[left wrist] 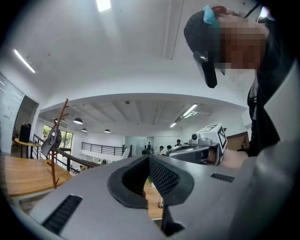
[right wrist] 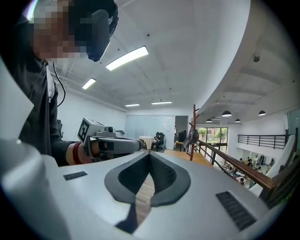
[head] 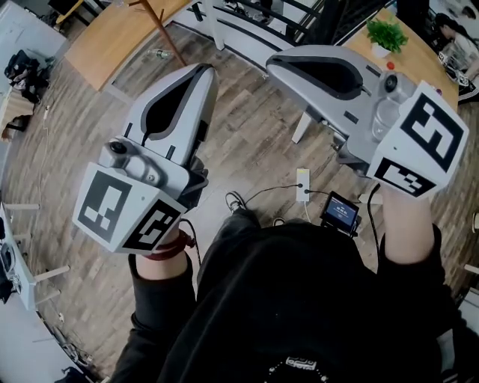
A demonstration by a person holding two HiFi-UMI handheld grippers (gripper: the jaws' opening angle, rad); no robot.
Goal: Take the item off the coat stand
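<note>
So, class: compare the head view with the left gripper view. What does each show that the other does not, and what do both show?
Head view only: a white power strip and a small screen device on the floor. Left gripper view only: the dark item hanging on the coat stand, and the ceiling lights. Both: the left tool and right tool, each shut and empty, and the coat stand, though the head view catches only its legs.

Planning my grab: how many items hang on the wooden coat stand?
1: a dark grey item hanging from an upper peg of the brown wooden coat stand; more may be hidden.
</note>
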